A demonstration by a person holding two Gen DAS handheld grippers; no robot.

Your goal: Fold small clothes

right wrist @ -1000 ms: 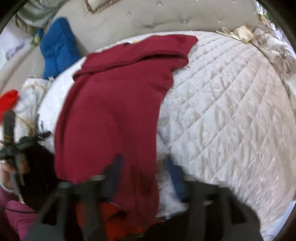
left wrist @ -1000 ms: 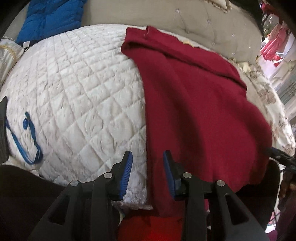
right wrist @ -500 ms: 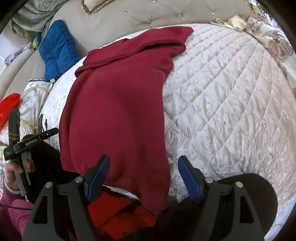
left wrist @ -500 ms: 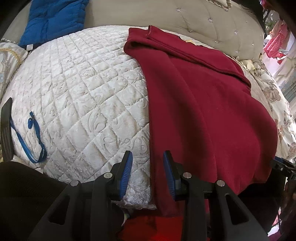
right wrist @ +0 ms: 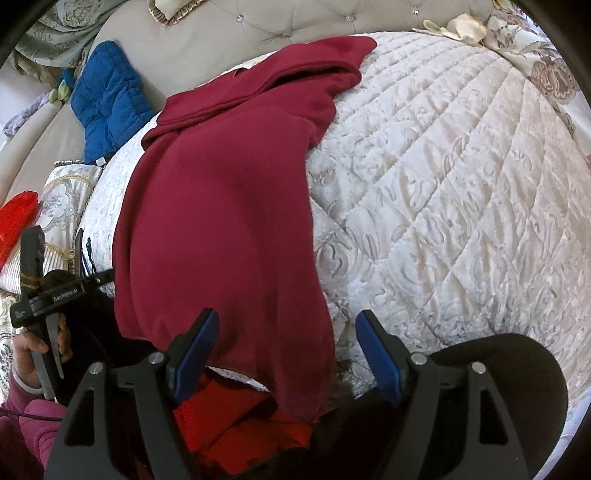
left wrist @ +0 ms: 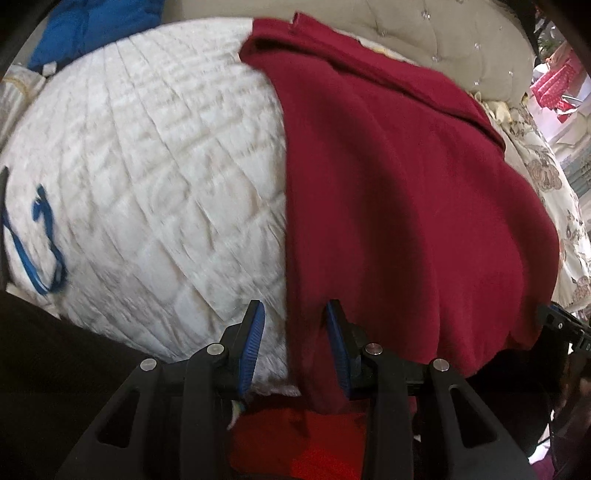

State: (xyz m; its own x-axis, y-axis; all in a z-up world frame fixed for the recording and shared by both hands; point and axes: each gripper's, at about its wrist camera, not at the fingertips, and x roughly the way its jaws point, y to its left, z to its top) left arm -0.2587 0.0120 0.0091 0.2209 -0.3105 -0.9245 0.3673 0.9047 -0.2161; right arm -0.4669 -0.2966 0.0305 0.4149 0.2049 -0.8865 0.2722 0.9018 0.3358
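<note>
Around the grippers the bed carries several stray things. Far ahead and left of the left gripper (left wrist: pixel 293 345) lies a blue cushion (left wrist: pixel 92 33) against the tufted headboard (left wrist: pixel 424 33); a blue strap (left wrist: pixel 44 240) lies on the quilt (left wrist: pixel 147 166) to its left. Below both grippers, off the near edge of the bed, sits a bright red cloth (right wrist: pixel 240 424), partly covered by the garment's hanging hem. A black cap (right wrist: pixel 498 369) lies just right of the right gripper (right wrist: pixel 286 354), overlapping the quilt edge. Far ahead and right of it, a pale cloth (right wrist: pixel 454 27) rests near a floral pillow (right wrist: pixel 546 70).

The bed has a white quilted cover with a raised pattern, backed by the beige headboard; the left view is motion-blurred.

The dark red top (left wrist: pixel 406 203) lies flat on the quilt, its long axis running from the near edge toward the headboard, with a folded band across the far end and the hem drooping over the near edge. It lies directly ahead of both grippers.

The left gripper is narrowly parted, its right finger against the top's left edge, nothing clamped. The right gripper is spread wide, straddling the hem's right corner, holding nothing.
</note>
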